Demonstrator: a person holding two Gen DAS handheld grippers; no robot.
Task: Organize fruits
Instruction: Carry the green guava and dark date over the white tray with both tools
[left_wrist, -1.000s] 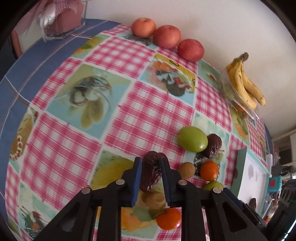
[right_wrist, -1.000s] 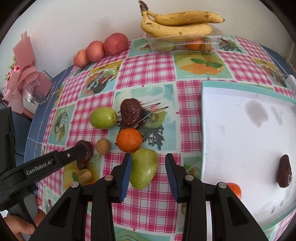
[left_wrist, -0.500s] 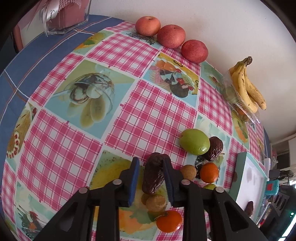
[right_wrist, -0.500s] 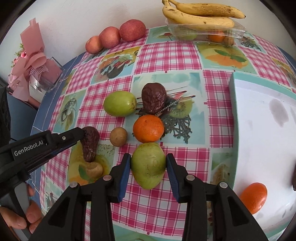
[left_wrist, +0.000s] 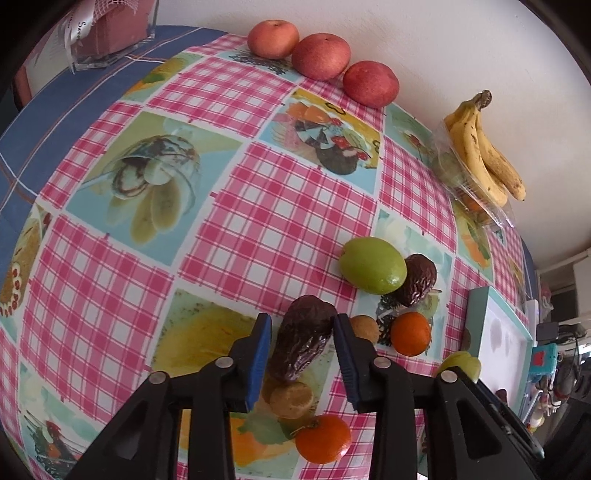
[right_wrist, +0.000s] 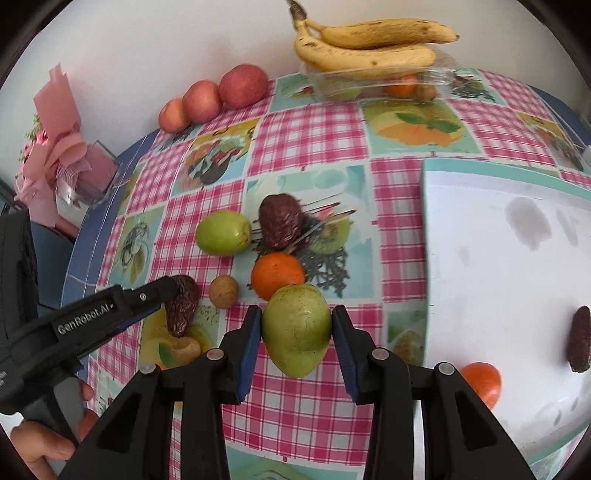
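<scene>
Since the earlier frame, left gripper (left_wrist: 301, 338) has loosened around the dark wrinkled fruit (left_wrist: 303, 338); right gripper (right_wrist: 297, 328) clamps the green pear (right_wrist: 297, 328), orange (right_wrist: 277, 275) at 11 o'clock

both cameras sit just behind their grippers' fingers, looking steeply down and forward at the checked tablecloth (left_wrist: 266, 229) from close above. both views share the central fruit cluster (right_wrist: 266, 243), the apples (left_wrist: 321, 55) and the bananas (right_wrist: 369, 44).

Bright, even daylight, soft shadows, no real glare; heavy fisheye warp w/ dark vignetted corners, centre sharp.
</scene>
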